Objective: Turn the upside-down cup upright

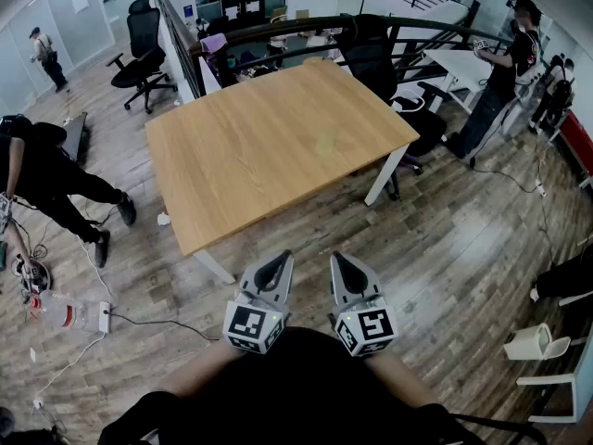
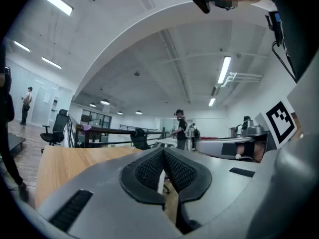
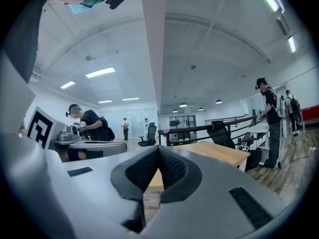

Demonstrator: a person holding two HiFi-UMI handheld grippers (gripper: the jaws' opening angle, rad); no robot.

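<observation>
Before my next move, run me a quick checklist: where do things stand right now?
1. Cup found: cannot tell. None is clearly visible on the table, only a faint pale patch.
2. Left claw empty: ok.
3. Right claw empty: ok.
4. Claws open for grasping: not ok, both shut.
5. Claws over the table: not ok, both short of its near edge.

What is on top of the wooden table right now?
Nothing shows on the wooden table: bare top, no cup in view. The floor beneath it is covered by the top.
</observation>
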